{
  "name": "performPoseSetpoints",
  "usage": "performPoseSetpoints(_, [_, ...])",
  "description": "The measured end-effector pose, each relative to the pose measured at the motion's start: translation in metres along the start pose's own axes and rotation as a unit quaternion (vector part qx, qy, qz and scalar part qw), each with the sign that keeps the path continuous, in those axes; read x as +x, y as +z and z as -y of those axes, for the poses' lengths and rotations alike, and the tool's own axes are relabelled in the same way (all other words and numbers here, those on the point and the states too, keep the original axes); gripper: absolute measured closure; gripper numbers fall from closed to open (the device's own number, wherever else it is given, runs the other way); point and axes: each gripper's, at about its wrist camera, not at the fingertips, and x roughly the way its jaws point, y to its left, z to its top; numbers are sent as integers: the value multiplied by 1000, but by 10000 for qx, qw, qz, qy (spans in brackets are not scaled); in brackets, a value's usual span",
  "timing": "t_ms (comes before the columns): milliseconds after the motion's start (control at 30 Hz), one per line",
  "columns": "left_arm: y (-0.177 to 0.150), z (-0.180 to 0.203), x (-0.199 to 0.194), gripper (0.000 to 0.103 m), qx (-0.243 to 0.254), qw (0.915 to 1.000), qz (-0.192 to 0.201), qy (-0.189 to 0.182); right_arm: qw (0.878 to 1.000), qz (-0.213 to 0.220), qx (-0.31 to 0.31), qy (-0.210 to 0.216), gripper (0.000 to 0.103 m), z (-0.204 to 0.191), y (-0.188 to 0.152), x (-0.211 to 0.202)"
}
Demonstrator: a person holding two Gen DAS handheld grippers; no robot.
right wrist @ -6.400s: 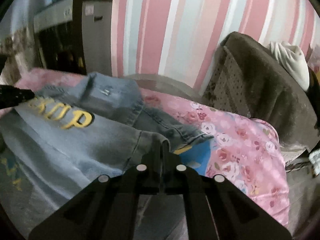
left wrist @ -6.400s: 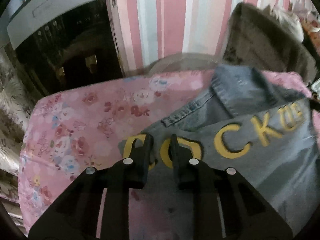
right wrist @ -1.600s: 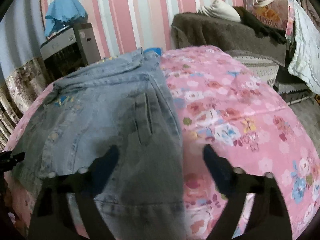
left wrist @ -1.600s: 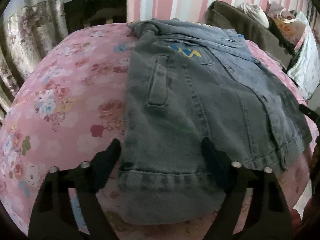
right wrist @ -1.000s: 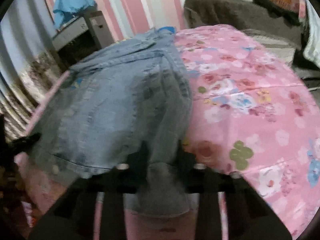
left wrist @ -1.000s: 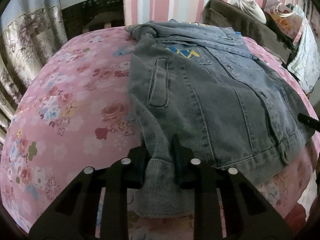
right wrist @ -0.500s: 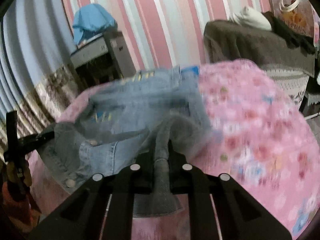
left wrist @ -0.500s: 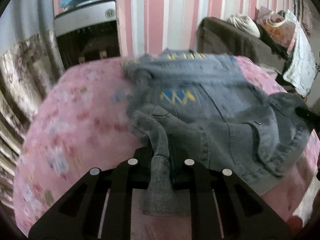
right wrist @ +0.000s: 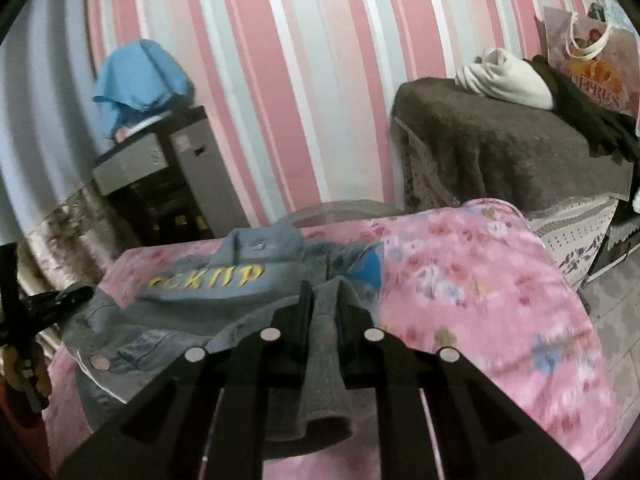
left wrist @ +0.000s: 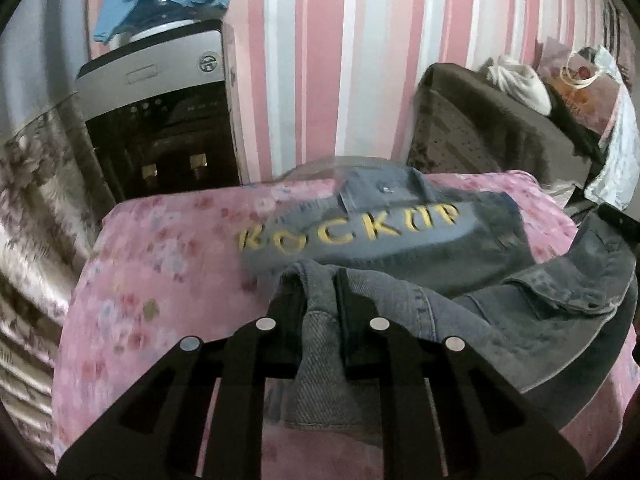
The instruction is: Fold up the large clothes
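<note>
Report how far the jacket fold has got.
Done: the denim jacket lies on the pink floral cover, yellow lettering up. In hand: the left claw and right claw are each shut on the near hem, which is lifted toward the lettering. Left: the raised half hangs bunched between them and is not laid flat, so this fold is unfinished; any later folds remain.

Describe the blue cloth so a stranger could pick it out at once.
Start at the pink striped wall, then find the grey and black appliance standing against it. The blue cloth is draped over its top, the only bright plain blue thing up there.
</note>
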Motion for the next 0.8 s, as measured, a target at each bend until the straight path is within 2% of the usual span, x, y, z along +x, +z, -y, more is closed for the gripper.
performPoseSetpoints(167, [36, -5, 53, 90, 106, 9996, -230, 119, 9991, -253, -161, -295, 93, 6, 27, 60])
performPoseSetpoints(267, [47, -8, 86, 89, 205, 9988, -381, 241, 9974, -541, -236, -424, 93, 15, 30, 96])
performPoseSetpoints(400, [46, -9, 121, 87, 301, 9973, -576, 348, 9942, -806, -422, -575, 93, 20, 21, 130])
performPoseSetpoints(533, [40, -6, 144, 86, 468, 9953, -729, 431, 9942, -890, -362, -483, 91, 26, 20, 141])
performPoseSetpoints(600, [40, -1, 142, 84, 539, 9950, -704, 456, 9950, -891, -348, -293, 83, 26, 25, 134])
performPoseSetpoints(633, [41, 1, 138, 78, 579, 9951, -683, 419, 9956, -872, -309, -165, 75, 27, 27, 129])
performPoseSetpoints(667, [42, 0, 136, 70, 587, 9954, -668, 349, 9963, -830, -185, 84, 57, 30, 30, 120])
performPoseSetpoints(700, [44, 0, 133, 66, 567, 9959, -642, 276, 9967, -757, -75, 269, 48, 31, 32, 111])
performPoseSetpoints(733, [46, 0, 129, 63, 535, 9964, -615, 232, 9970, -669, -4, 399, 47, 32, 34, 101])
performPoseSetpoints(800, [49, 1, 118, 46, 471, 9973, -553, 89, 9968, -495, 57, 630, 47, 32, 37, 81])
